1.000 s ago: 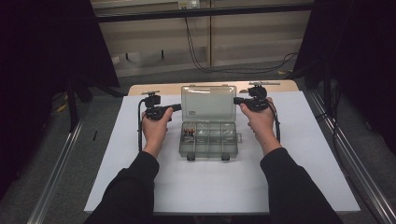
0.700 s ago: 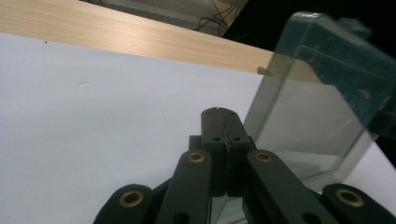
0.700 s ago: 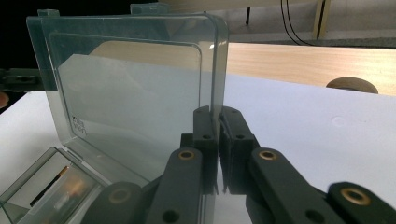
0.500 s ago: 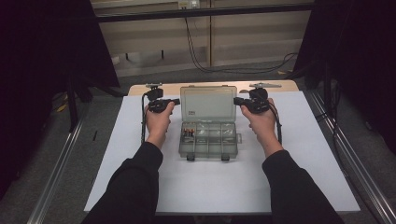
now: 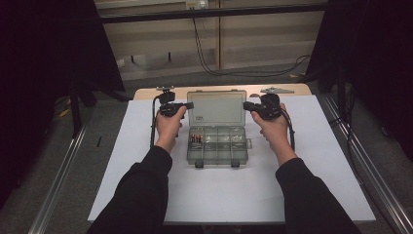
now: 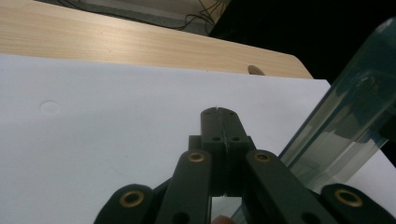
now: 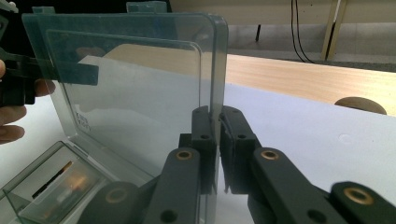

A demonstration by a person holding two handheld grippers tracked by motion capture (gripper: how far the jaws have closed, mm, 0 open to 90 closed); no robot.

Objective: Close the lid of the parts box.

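– what's changed over the last second?
– my left gripper (image 5: 187, 105) has slid up beside the lid (image 5: 216, 107) and its jaws have just pressed together, empty.
– high view?
– the organizer box (image 5: 216, 145) sits mid-table, lid upright.
– left gripper view?
– jaws touching, lid edge just beside.
– right gripper view?
– my right gripper (image 7: 218, 122) pinches the lid's edge. i'd say i'm steadying it open; next needs a left grip.

A white sheet (image 5: 146, 161) covers the wooden table (image 5: 146, 92); black cables (image 5: 209, 63) trail across the floor behind.
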